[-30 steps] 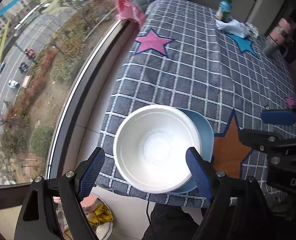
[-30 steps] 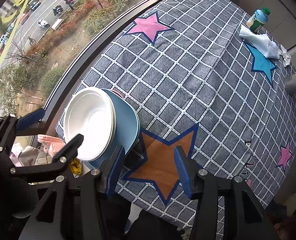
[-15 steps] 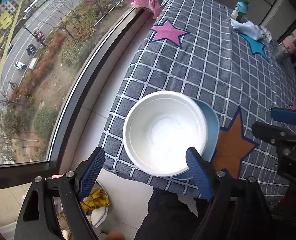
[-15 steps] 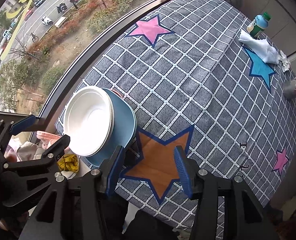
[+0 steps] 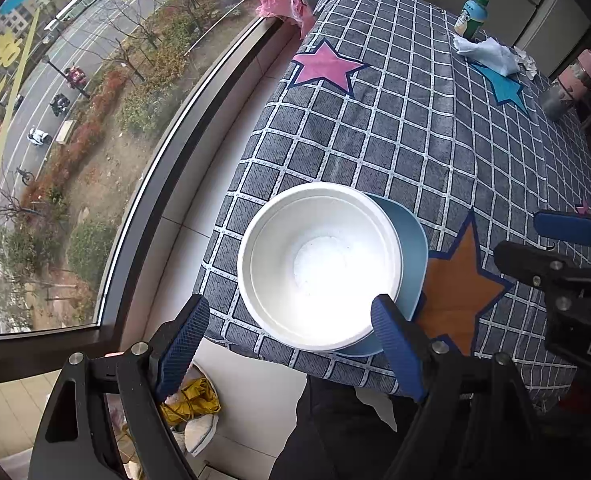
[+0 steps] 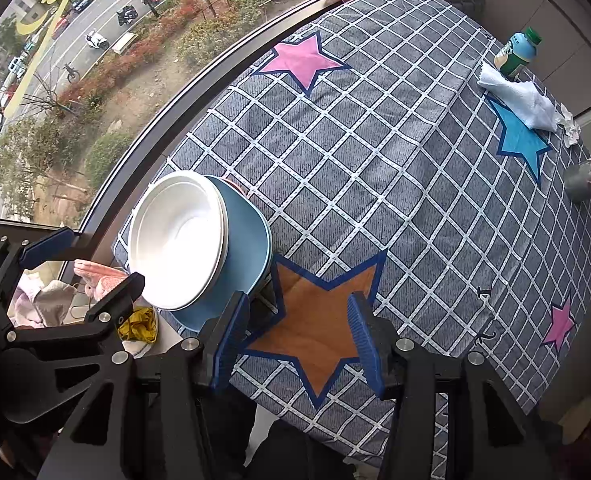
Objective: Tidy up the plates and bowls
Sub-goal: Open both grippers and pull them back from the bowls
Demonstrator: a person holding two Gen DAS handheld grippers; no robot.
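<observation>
surface (image 6: 375,168): covered by a checked cloth with stars. stack sits at its near corner beside the window. blue plate (image 6: 247,248) lies at the bottom; white bowls (image 5: 319,264), apparently two nested, rest on it. stacking appears largely done; nothing else loose to collect is visible. left tongs (image 5: 291,344) spread wide, hovering above the bowls, holding nothing. right tongs (image 6: 295,340) spread, empty, above the orange star.
</observation>
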